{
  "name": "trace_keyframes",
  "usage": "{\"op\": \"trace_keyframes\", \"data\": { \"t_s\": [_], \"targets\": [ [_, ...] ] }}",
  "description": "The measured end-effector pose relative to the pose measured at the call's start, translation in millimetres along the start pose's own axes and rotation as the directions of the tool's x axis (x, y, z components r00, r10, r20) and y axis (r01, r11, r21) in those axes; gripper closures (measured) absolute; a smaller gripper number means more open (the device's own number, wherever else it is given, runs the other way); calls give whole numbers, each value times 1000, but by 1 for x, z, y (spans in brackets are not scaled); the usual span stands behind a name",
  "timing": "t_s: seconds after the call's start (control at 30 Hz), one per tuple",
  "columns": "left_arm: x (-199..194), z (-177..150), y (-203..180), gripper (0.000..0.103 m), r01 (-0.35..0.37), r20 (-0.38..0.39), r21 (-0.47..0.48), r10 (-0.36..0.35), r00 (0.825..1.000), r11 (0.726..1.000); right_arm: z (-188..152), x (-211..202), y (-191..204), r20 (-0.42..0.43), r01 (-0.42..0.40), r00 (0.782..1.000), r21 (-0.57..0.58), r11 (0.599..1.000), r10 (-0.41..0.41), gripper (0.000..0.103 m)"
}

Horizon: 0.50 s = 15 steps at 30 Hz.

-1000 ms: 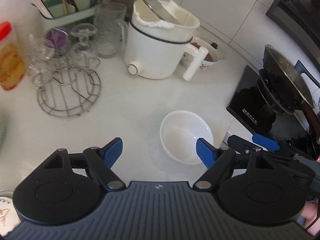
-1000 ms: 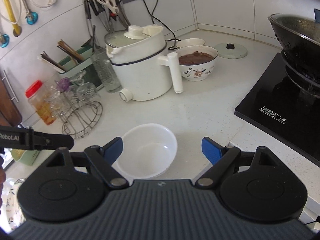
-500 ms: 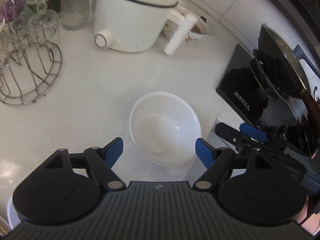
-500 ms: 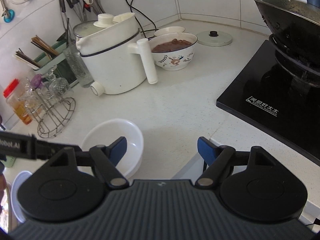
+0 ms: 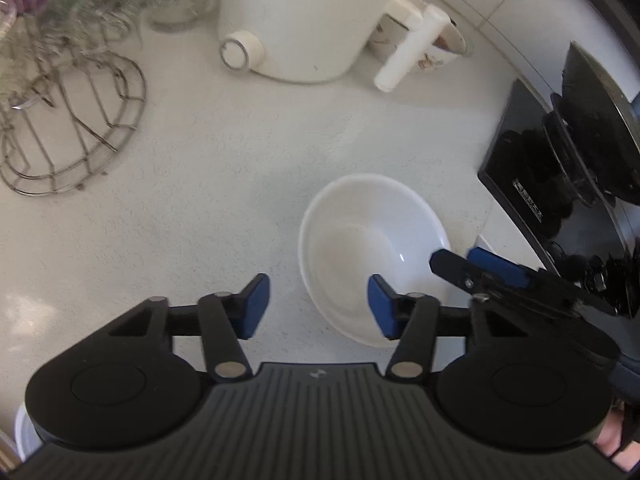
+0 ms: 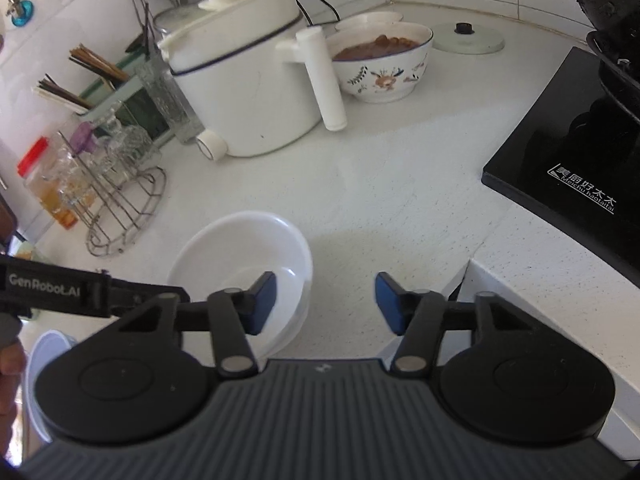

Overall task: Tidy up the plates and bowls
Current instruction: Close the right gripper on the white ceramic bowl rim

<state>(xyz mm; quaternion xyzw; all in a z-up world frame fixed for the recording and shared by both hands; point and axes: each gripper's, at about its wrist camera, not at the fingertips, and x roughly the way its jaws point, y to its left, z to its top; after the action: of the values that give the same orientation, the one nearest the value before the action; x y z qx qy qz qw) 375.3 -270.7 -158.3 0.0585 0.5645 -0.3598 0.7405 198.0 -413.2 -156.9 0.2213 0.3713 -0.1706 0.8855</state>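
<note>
An empty white bowl (image 5: pixel 368 236) sits upright on the white counter near its front edge; it also shows in the right wrist view (image 6: pixel 244 256). My left gripper (image 5: pixel 318 304) is open, straddling the bowl's left rim, with its right pad over the bowl's inside. My right gripper (image 6: pixel 325 302) is open, straddling the bowl's right rim, with its left pad over the bowl. The right gripper's finger shows in the left wrist view (image 5: pixel 480 270) at the bowl's right edge. Neither gripper holds anything.
A white electric pot (image 6: pixel 248 80) with a handle stands behind. A patterned bowl of brown food (image 6: pixel 384 64), a glass lid (image 6: pixel 468 38), a wire glass rack (image 6: pixel 120 196), and a black cooktop (image 6: pixel 568 164) with a wok (image 5: pixel 592 120) surround the counter. A white plate edge (image 6: pixel 38 356) lies low left.
Both grippers have moved down and closer to the white bowl, with jaws narrower than before. The bowl has not moved on the counter.
</note>
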Motion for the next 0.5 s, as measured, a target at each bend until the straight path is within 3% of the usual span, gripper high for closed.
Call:
{"op": "trace_keyframes", "data": {
  "t_s": [0.13,0.27,0.37,0.43,0.5],
  "targets": [
    [6,1,-1,56,-18,-12,21,18,1000,1000,2,9,0,-18,0,1000,6,1000,1,58],
    [11,1,3,70,-6,-29,-14,5,1000,1000,2,21,-1,-47,-9,999,7,1000,10,64],
    [14,2,5,75,7,-35,-44,-9,999,999,1,30,1,-68,-9,998,-14,1000,8,75],
    [14,2,5,76,20,-38,-46,-22,999,999,2,32,3,-81,-30,996,-17,999,28,90],
    [11,3,3,76,34,-39,-43,-36,999,998,3,31,5,-83,-36,996,-18,999,34,91]
  ]
}}
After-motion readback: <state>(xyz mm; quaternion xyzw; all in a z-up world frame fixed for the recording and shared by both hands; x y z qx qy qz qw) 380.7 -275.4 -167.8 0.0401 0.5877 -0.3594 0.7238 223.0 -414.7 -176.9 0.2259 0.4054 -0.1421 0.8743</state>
